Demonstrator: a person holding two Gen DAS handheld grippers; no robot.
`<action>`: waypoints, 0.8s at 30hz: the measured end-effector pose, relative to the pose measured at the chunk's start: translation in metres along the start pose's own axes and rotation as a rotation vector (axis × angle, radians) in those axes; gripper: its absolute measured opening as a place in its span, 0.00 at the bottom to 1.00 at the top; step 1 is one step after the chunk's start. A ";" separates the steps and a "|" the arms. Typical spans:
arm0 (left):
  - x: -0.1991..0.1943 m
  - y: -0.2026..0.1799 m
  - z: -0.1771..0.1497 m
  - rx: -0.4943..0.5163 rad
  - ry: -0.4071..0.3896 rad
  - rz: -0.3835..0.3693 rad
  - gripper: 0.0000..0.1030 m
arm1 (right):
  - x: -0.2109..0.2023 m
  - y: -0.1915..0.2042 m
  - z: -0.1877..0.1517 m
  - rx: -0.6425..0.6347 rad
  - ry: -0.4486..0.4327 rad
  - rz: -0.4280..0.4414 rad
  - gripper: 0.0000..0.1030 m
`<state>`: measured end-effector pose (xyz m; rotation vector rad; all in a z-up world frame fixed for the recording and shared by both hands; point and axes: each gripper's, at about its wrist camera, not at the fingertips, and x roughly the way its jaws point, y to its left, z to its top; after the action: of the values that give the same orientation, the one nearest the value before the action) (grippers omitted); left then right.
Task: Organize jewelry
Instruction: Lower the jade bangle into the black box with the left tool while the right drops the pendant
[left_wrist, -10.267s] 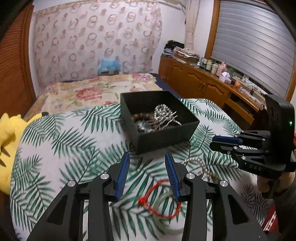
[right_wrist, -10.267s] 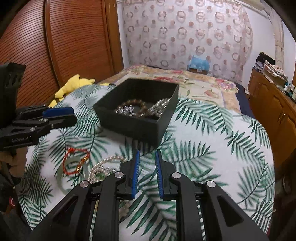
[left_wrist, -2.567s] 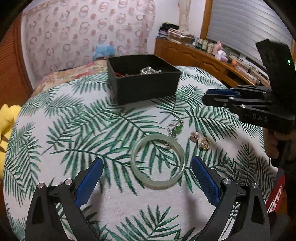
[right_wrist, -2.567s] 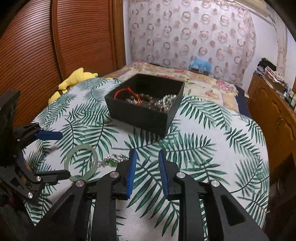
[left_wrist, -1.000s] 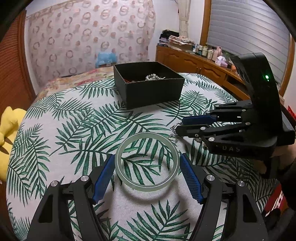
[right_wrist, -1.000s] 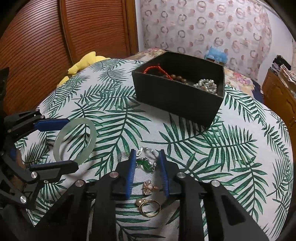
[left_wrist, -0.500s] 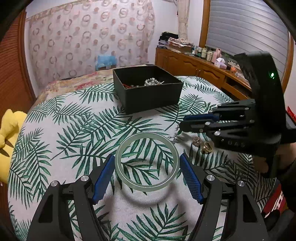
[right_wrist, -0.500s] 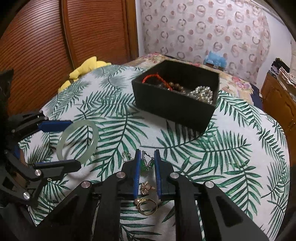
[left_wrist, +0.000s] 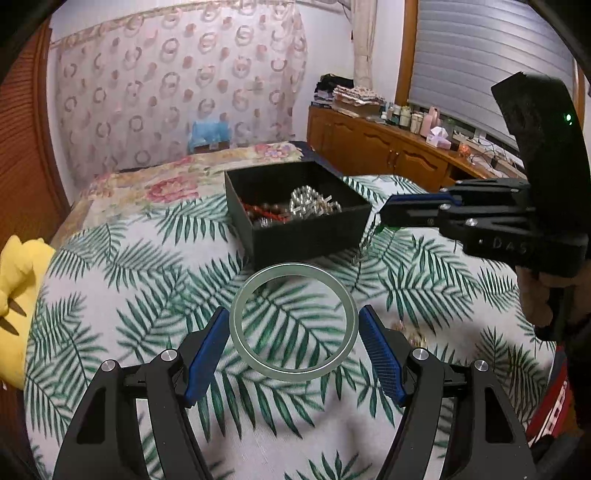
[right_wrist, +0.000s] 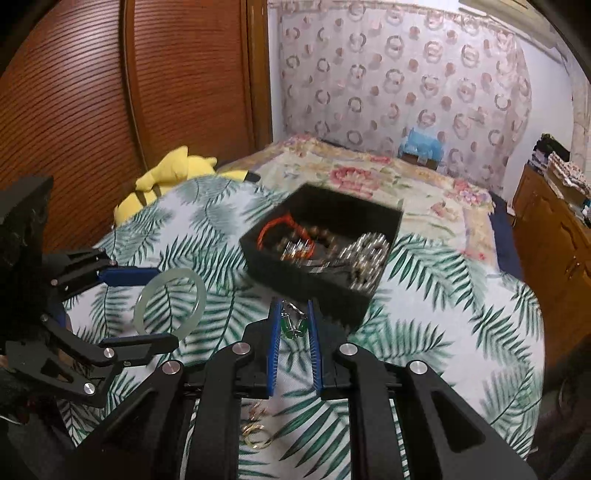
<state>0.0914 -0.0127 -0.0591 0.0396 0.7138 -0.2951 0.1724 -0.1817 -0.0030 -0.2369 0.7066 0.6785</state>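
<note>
A pale green jade bangle (left_wrist: 293, 321) hangs above the palm-leaf cloth, with my left gripper (left_wrist: 293, 326) shut on its two sides; the right wrist view shows the same bangle (right_wrist: 170, 301) at the left. My right gripper (right_wrist: 293, 326) is shut on a green-stone pendant with a silver chain (right_wrist: 291, 325), lifted off the cloth just short of the black box (right_wrist: 280, 273). In the left wrist view the right gripper (left_wrist: 384, 218) sits beside the black box (left_wrist: 314, 236), the chain dangling below its tips. The box holds a red cord, brown beads and pearls.
Gold rings (right_wrist: 255, 439) and a small gold piece (right_wrist: 258, 408) lie on the cloth beneath my right gripper. A yellow plush toy (right_wrist: 166, 177) lies at the table's left edge. A floral bed (left_wrist: 166, 177) and wooden cabinets (left_wrist: 388, 155) stand beyond.
My right gripper closed on the green pendant and lifted it off the cloth toward the box. My left gripper rose a little with the bangle and moved nearer the box.
</note>
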 end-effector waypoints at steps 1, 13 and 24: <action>0.001 0.001 0.003 0.000 -0.003 0.000 0.67 | -0.002 -0.002 0.005 -0.003 -0.010 -0.002 0.16; 0.015 0.008 0.056 0.029 -0.039 0.015 0.67 | 0.008 -0.036 0.048 0.014 -0.077 0.009 0.16; 0.045 0.017 0.084 0.040 -0.021 0.035 0.67 | 0.051 -0.064 0.043 0.076 -0.027 0.040 0.20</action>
<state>0.1820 -0.0192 -0.0259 0.0869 0.6856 -0.2758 0.2641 -0.1876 -0.0064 -0.1432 0.7113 0.6905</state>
